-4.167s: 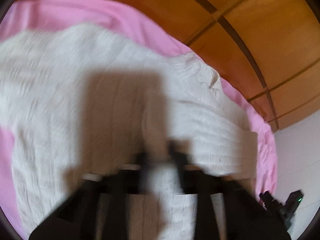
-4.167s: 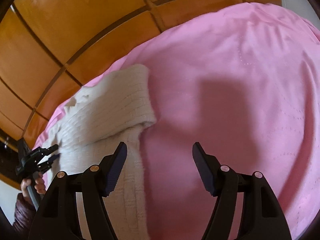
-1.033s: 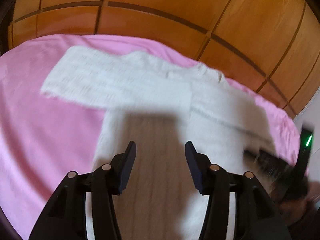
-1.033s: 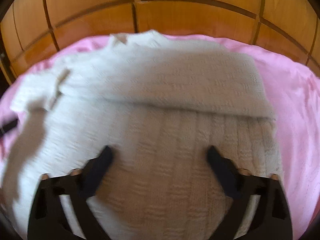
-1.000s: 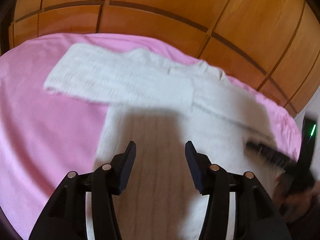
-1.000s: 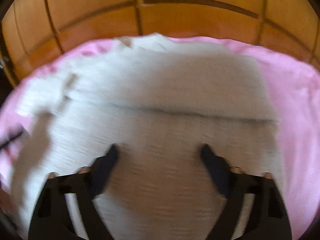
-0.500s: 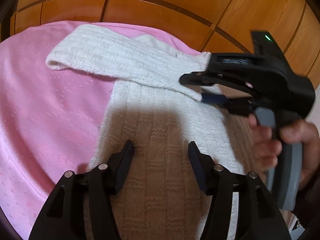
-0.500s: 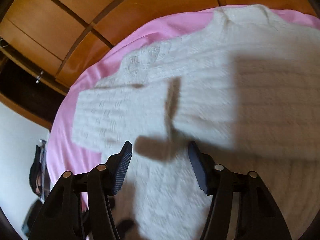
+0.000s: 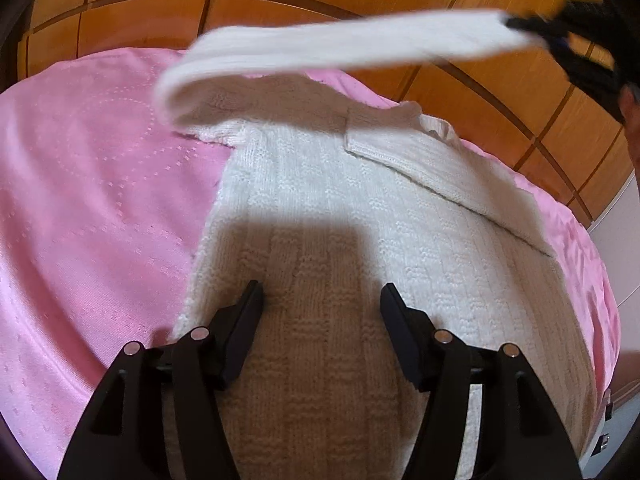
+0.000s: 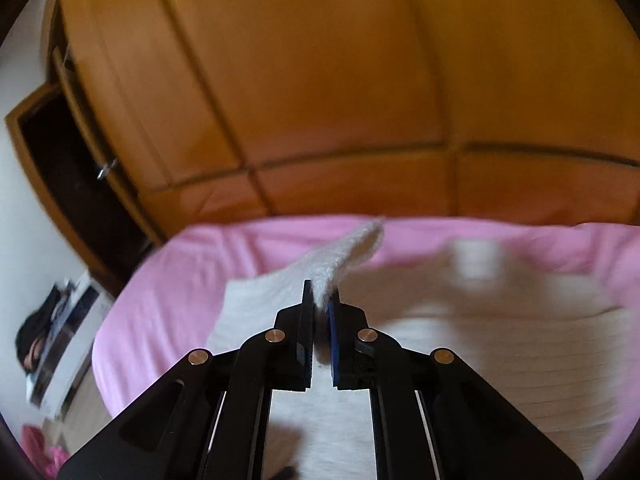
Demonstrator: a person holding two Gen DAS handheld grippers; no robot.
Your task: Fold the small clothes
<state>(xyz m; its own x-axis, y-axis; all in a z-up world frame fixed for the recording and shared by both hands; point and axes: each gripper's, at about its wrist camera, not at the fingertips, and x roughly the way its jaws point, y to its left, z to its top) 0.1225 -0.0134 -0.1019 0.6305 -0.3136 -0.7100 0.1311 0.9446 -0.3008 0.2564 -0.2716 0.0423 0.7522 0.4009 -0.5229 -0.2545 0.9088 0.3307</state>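
Observation:
A cream knitted sweater point(image 9: 360, 208) lies flat on a pink bedspread point(image 9: 100, 200). Its right sleeve point(image 9: 440, 168) is folded across the chest. The left sleeve point(image 9: 340, 44) is lifted off the bed in an arc, its cuff pinched in my right gripper point(image 9: 516, 24) at the top right. In the right wrist view that gripper point(image 10: 320, 296) is shut on the sleeve point(image 10: 348, 252), above the sweater's body point(image 10: 480, 340). My left gripper point(image 9: 322, 292) hovers over the lower body of the sweater; its jaws are opening and grip nothing.
A wooden wardrobe point(image 10: 320, 80) stands right behind the bed, with one door point(image 10: 60, 160) ajar at the left. Clutter point(image 10: 52, 340) lies on the floor left of the bed. A person's hand point(image 9: 630, 120) shows at the right edge.
My right gripper crossed over the sweater, closed on the left sleeve's cuff and raised it off the bed. The left gripper stayed over the sweater's body and its jaws widened a little.

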